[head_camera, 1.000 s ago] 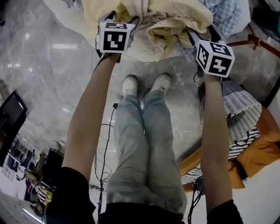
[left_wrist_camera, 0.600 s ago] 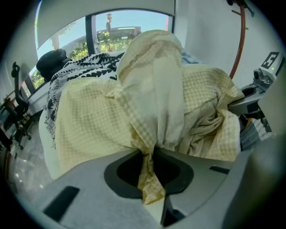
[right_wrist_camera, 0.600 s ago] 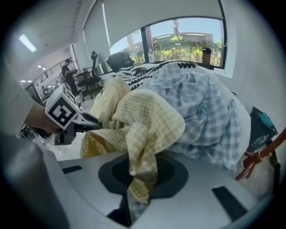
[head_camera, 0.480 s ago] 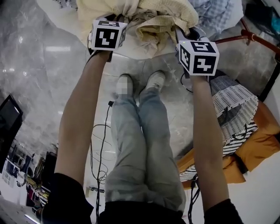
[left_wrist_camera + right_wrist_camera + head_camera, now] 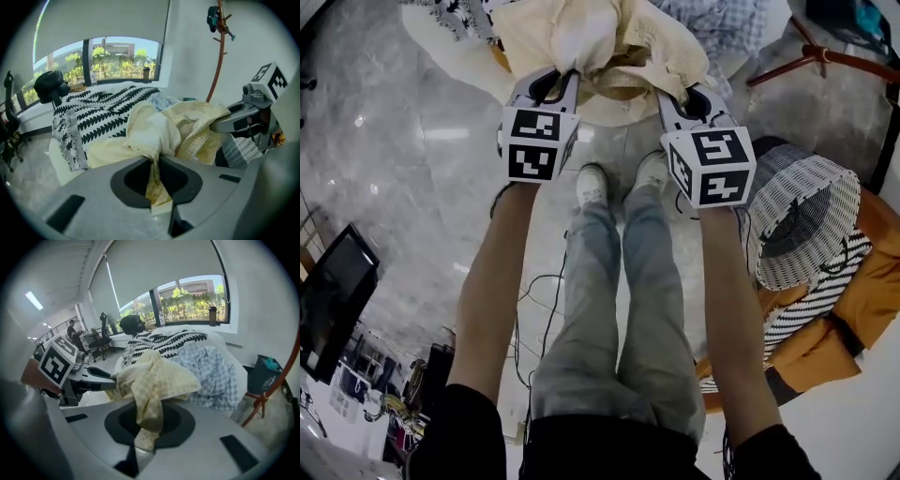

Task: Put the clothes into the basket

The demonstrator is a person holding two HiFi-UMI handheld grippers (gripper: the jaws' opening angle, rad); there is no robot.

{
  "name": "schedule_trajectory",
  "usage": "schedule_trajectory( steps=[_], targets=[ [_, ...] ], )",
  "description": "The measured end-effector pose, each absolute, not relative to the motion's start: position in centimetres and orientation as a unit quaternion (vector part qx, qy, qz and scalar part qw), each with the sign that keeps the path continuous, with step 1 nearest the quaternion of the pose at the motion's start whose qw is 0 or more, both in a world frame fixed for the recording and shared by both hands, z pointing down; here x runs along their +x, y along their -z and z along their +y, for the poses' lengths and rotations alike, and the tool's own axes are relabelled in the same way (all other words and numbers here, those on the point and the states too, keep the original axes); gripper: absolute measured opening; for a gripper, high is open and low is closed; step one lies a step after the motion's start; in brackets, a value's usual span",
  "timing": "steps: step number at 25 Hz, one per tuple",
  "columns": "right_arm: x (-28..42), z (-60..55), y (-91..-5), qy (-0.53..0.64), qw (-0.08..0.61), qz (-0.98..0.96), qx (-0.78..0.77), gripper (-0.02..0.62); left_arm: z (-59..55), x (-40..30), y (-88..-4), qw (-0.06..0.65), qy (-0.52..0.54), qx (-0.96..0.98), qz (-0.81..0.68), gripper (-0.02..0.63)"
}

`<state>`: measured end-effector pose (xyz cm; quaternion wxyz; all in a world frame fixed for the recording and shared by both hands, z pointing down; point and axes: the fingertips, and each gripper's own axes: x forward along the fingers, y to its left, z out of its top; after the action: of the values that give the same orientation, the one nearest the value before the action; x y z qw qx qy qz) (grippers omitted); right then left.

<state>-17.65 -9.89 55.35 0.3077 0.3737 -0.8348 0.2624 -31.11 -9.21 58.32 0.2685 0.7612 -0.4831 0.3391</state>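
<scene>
Closing jaws of left tool (image 5: 156,161) and right tool (image 5: 140,411) pinch yellow garment (image 5: 623,42), long axis sideways between them.

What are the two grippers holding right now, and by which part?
Both hold the pale yellow garment: left gripper and right gripper, jaws closing, each pinch a bunched fold of its fabric.

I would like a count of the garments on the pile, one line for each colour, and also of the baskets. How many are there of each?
Pale yellow checked fabric garment: 1
Black-and-white leaf-patterned fabric garment: 1
Light blue checked fabric shirt: 1
White woven basket: 1
Total: 4
</scene>
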Motion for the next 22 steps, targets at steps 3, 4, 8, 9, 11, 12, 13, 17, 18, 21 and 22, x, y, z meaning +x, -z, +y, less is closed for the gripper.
schedule_trajectory(
  steps=[3,4,8,9,11,12,13,17,18,21,22],
  targets=[
    [-18.0,-9.0,-51.9,-0.251,0.287,-0.837,0.391,0.035,-8.2,-29.9,-54.8,0.248,-0.33,0.783,-0.466,0.04],
    [-17.8,-8.7,-50.7,-0.249,0.28,-0.838,0.397,0.035,-7.9,-29.5,-53.6,0.246,-0.325,0.787,-0.463,0.04],
    [-16.1,-8.3,-46.3,-0.241,0.245,-0.835,0.429,0.035,-7.1,-27.7,-48.8,0.24,-0.297,0.805,-0.455,0.04],
    [-15.7,-8.2,-45.2,-0.239,0.236,-0.834,0.438,0.035,-7.0,-27.3,-47.6,0.236,-0.291,0.809,-0.452,0.04],
    [-14.8,-7.9,-43.2,-0.235,0.22,-0.83,0.455,0.035,-6.9,-26.5,-45.2,0.226,-0.282,0.818,-0.448,0.04],
    [-14.2,-7.8,-42.2,-0.233,0.213,-0.828,0.464,0.035,-6.9,-25.9,-44.0,0.221,-0.279,0.822,-0.445,0.04],
    [-13.5,-7.6,-41.2,-0.232,0.206,-0.824,0.474,0.035,-6.9,-25.2,-42.9,0.216,-0.276,0.827,-0.439,0.04],
    [-10.1,-7.2,-37.6,-0.226,0.173,-0.805,0.521,0.035,-7.3,-22.0,-38.8,0.188,-0.263,0.853,-0.409,0.04],
    [-9.0,-7.0,-36.9,-0.225,0.164,-0.799,0.533,0.035,-7.5,-21.0,-37.8,0.181,-0.26,0.86,-0.401,0.04],
    [-5.6,-6.1,-35.0,-0.223,0.142,-0.776,0.572,0.035,-7.5,-17.7,-35.7,0.164,-0.255,0.877,-0.373,0.04],
    [-4.4,-5.7,-34.7,-0.223,0.136,-0.768,0.584,0.035,-7.5,-16.5,-35.2,0.16,-0.254,0.882,-0.362,0.04]
  ],
)
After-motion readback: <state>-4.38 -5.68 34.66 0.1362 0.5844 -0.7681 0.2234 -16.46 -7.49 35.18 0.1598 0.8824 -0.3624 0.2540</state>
